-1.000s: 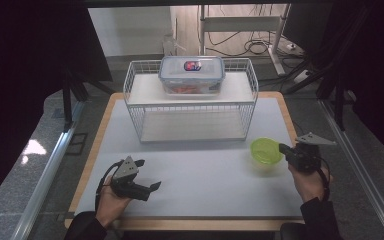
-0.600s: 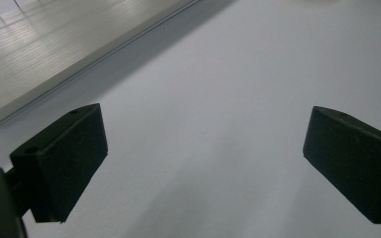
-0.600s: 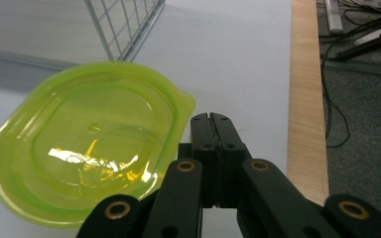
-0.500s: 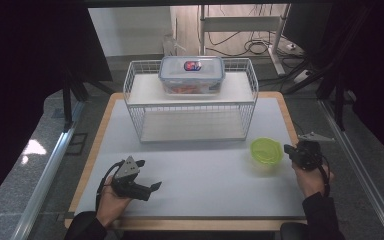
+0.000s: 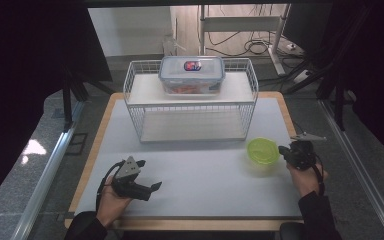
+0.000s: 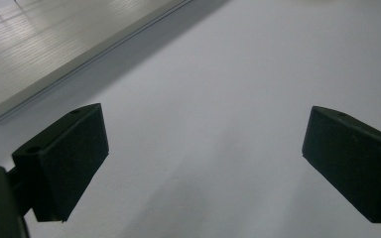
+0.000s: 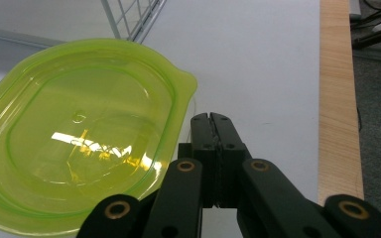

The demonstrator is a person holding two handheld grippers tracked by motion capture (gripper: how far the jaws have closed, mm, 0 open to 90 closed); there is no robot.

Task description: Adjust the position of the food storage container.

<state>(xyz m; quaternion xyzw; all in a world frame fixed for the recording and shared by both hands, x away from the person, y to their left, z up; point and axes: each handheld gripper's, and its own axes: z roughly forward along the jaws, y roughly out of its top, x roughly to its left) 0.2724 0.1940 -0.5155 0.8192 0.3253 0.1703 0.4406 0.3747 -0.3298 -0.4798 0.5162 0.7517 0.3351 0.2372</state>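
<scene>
You kept the right claw (image 7: 212,119) pressed together, empty, just beside the green lid (image 7: 79,134) at its 3 o'clock, prob. to nudge it. Lid lay flat on the worktop (image 5: 205,175) near the rack (image 5: 190,107). Left claw (image 6: 203,163) spread, idle.

The shallow lime-green translucent plastic bowl (image 7: 74,144) is glossy and mirrors the lights. The matt pale grey mat (image 5: 205,170) lies smooth on a light wooden table (image 5: 280,102). The white wire rack (image 5: 190,107) looks coated metal.
</scene>
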